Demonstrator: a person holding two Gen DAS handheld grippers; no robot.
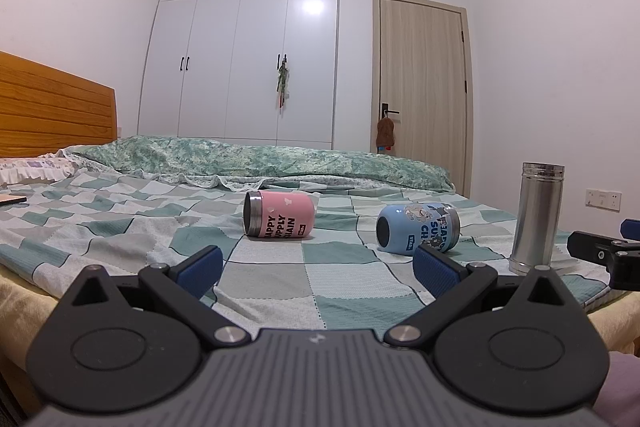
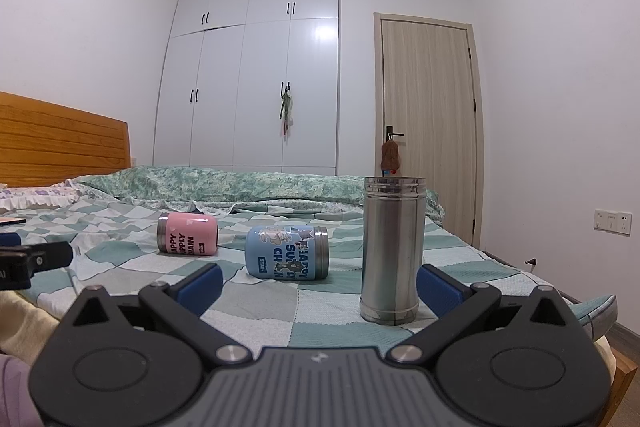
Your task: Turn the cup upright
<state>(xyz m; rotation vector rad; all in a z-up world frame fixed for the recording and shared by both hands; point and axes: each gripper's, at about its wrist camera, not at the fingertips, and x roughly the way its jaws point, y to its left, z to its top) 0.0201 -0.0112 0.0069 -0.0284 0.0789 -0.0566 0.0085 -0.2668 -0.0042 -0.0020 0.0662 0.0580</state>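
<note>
Left gripper (image 1: 318,269): fingers spread wide, holding nothing, low over the bed (image 1: 120,219).
Pink cup (image 1: 279,215): lying on its side, left of the blue cup.
Blue cup (image 1: 418,228): lying on its side on the bed.
Steel bottle (image 2: 393,251): standing up, right of the blue cup.
Right gripper (image 2: 320,285): fingers spread wide, holding nothing, bottle just beside its right finger.
</note>
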